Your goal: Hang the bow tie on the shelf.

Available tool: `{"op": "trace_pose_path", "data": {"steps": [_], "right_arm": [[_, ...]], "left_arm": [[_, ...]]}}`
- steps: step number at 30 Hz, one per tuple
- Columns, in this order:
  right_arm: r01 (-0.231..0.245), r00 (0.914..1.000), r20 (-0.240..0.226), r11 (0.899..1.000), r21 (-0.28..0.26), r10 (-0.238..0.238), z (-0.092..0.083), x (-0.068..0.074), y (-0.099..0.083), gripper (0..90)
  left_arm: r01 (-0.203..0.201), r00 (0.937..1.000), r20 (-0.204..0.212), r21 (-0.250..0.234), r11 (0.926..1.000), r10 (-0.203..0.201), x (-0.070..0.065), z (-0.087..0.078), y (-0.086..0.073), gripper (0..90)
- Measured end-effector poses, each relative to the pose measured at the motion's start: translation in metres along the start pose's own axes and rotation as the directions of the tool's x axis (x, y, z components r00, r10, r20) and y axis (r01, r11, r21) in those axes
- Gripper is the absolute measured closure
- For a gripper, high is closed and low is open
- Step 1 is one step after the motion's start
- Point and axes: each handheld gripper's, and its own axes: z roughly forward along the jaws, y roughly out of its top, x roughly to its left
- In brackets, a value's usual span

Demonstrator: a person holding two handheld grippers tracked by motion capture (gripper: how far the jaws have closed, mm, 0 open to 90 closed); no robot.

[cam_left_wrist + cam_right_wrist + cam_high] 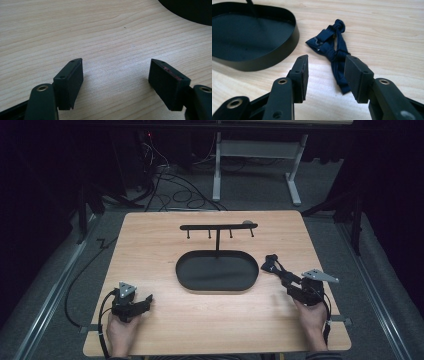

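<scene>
Right gripper (pixel 325 72), jaws half open and empty, straddles the near end of the knotted dark-blue fabric bow tie (pixel 332 47); should lower, centre, then pinch; left gripper (pixel 115 77) wide open, idle.

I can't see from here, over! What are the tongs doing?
Left tongs open, empty, over bare table. Right tongs open around dark blue knotted cloth, not gripping. Black tray beside cloth; nothing blocking.

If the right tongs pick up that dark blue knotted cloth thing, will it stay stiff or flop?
The dark blue cloth piece looks like soft knotted fabric, so it would probably droop. It lies flat on the table, so rolling seems unlikely. It is probably light.
</scene>
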Motion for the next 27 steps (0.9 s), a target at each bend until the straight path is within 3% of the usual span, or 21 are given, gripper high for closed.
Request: {"op": "trace_pose_path", "data": {"steps": [6, 18, 25, 27], "right_arm": [[-0.026, 0.9997, -0.001, 1.0, 0.002, 0.026, 0.009, -0.007, 0.011, 57.3], [-0.028, 0.9996, -0.003, 1.0, -0.001, 0.028, 0.019, -0.01, 0.034, 57.8], [-0.021, 0.9998, 0.003, 1.0, 0.02, 0.021, 0.028, -0.011, 0.044, 57.5], [0.003, 0.9999, 0.013, 0.999, 0.038, -0.004, 0.032, -0.01, 0.048, 57.4]], "left_arm": [[0.0, 1.0, 0.0, 0.0, 1.0, 0.0, 0.0, 0.0, 0.0, 28.4], [0.0, 1.0, -0.001, 0.0, 1.0, 0.0, 0.0, 0.0, 0.0, 28.4], [0.0, 1.0, 0.0, 0.0, 1.0, 0.0, 0.0, 0.0, 0.0, 28.4], [0.001, 1.0, 0.0, 0.0, 1.0, -0.001, 0.0, 0.0, 0.0, 28.4]]}}
